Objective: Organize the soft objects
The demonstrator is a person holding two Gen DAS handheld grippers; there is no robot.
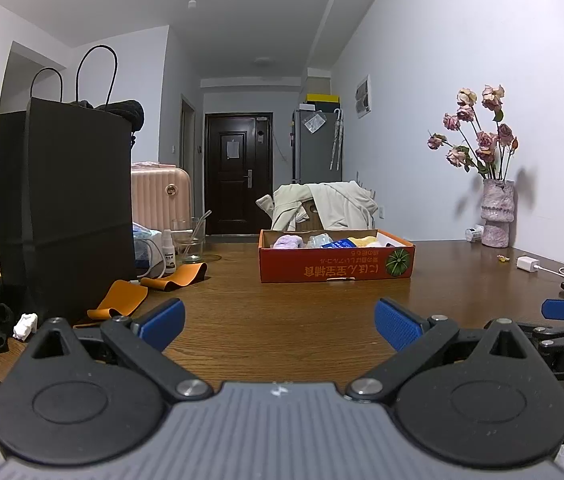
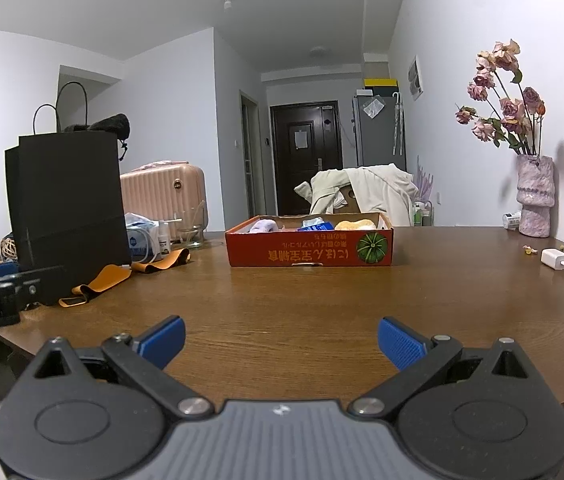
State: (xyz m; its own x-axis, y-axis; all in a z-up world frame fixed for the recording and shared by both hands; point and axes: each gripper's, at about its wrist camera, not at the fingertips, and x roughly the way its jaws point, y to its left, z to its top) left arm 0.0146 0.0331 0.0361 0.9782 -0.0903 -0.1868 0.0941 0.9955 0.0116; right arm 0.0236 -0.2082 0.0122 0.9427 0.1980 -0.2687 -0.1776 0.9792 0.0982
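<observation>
spanning both views was a brown wooden table [image 1: 282, 320]. an orange cardboard box [image 1: 335, 266] sat toward its far side, holding a lilac soft item [image 1: 287, 241] and a yellow one [image 1: 365, 241]. nearer, the left gripper [image 1: 280, 322] and right gripper [image 2: 281, 340] hovered spread wide, empty.

I'm working in someone's home, a lived-in apartment room. Past the wooden surface [image 1: 282, 320] I see a dark entry door [image 1: 238, 172], a fridge [image 1: 315, 146], a pink suitcase [image 1: 160, 196] and a coat-draped chair [image 1: 321, 204]. Dried roses in a vase [image 2: 534, 196] stand by the white wall.
</observation>
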